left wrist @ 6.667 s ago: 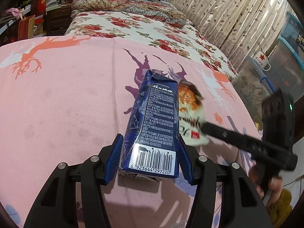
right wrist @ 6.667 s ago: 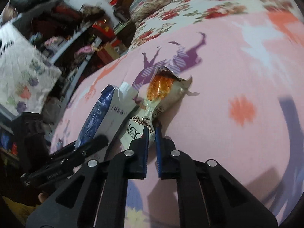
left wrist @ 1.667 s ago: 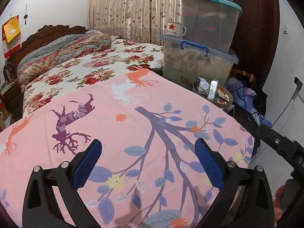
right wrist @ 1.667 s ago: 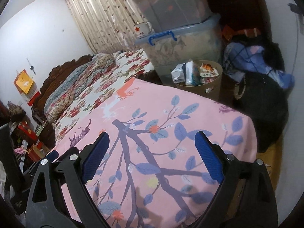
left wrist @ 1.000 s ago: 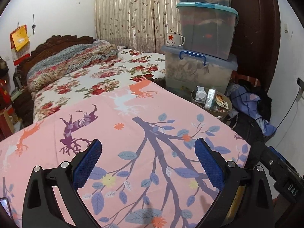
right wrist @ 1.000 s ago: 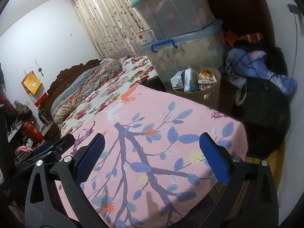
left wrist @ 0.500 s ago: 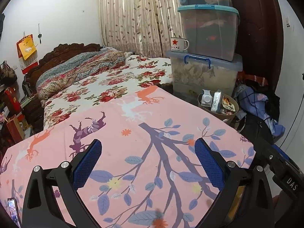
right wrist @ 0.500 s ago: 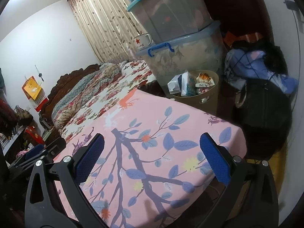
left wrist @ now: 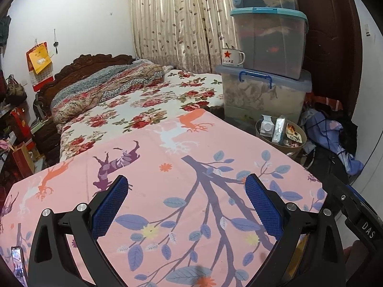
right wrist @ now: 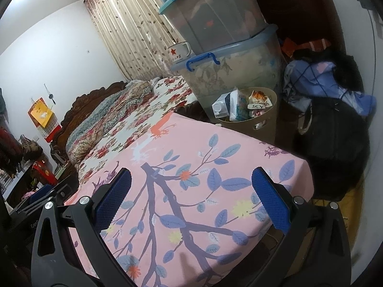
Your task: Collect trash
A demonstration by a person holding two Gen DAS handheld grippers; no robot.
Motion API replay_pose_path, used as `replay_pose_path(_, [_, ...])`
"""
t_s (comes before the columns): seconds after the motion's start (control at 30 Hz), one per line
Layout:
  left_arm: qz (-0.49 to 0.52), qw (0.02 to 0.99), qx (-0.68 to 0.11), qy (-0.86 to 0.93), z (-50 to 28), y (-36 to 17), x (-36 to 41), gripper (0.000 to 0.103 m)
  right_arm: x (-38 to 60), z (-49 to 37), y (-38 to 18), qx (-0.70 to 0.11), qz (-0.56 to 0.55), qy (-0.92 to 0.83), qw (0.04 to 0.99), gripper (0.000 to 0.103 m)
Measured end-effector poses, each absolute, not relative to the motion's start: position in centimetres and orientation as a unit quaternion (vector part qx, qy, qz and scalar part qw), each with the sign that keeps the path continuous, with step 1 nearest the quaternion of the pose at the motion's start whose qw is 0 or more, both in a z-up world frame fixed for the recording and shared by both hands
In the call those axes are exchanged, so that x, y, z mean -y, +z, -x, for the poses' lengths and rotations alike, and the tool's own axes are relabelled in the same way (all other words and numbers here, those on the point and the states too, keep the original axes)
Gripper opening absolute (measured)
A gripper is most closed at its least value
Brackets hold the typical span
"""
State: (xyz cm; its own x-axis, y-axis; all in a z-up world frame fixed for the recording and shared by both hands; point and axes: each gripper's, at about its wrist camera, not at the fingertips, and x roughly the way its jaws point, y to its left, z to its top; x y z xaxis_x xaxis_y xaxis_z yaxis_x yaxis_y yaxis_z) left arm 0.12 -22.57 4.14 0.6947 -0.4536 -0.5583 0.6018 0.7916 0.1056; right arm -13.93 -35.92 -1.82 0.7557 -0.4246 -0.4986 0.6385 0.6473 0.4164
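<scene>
1. Left wrist view. Left gripper [left wrist: 185, 192] spread wide, nothing between the blue pads [left wrist: 109, 209]; held above the pink printed sheet [left wrist: 167, 181], aimed toward the far corner of the room.
2. No trash on the visible part of the pink sheet. Trash sits in the round tan wastebasket [left wrist: 296, 147] on the floor past the sheet's far edge, just in front of the stacked storage bins [left wrist: 263, 95]: a white carton [left wrist: 266, 126], a silvery pack [left wrist: 279, 129], an orange-and-white snack wrapper [left wrist: 292, 132] standing up out of the rim.
3. Basket placed at the bed corner, probably so that items can be dropped in from the bedside with a short reach.
4. Enamel mug with red star [left wrist: 231, 57] on the lower bin's lid; not trash by the look of it. Phone [left wrist: 18, 260] at the lower left edge of the sheet, partly cut off.
5. Part of the other tool at the right edge, marked "DAS".
6. Right wrist view. Right gripper [right wrist: 191, 189] also at full spread and empty, over the sheet corner [right wrist: 296, 167].
7. Wastebasket [right wrist: 261, 123] seen closer: white carton [right wrist: 221, 107], teal patterned pack [right wrist: 239, 104], snack wrapper [right wrist: 258, 100] leaning together, piled up to the rim.
8. Judgement: with both tools empty and the sheet bare, collection looks complete or nearly so; floor beside the basket too dark to check.
</scene>
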Motion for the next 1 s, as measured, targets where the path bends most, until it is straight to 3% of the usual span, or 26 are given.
replay_pose_path(1.0, [-0.147,0.917,-0.252,-0.272,-0.6,4.3,21.8,0.094,35.9,12.7,-2.4,-0.189,-0.301,-0.293,0.887,0.099])
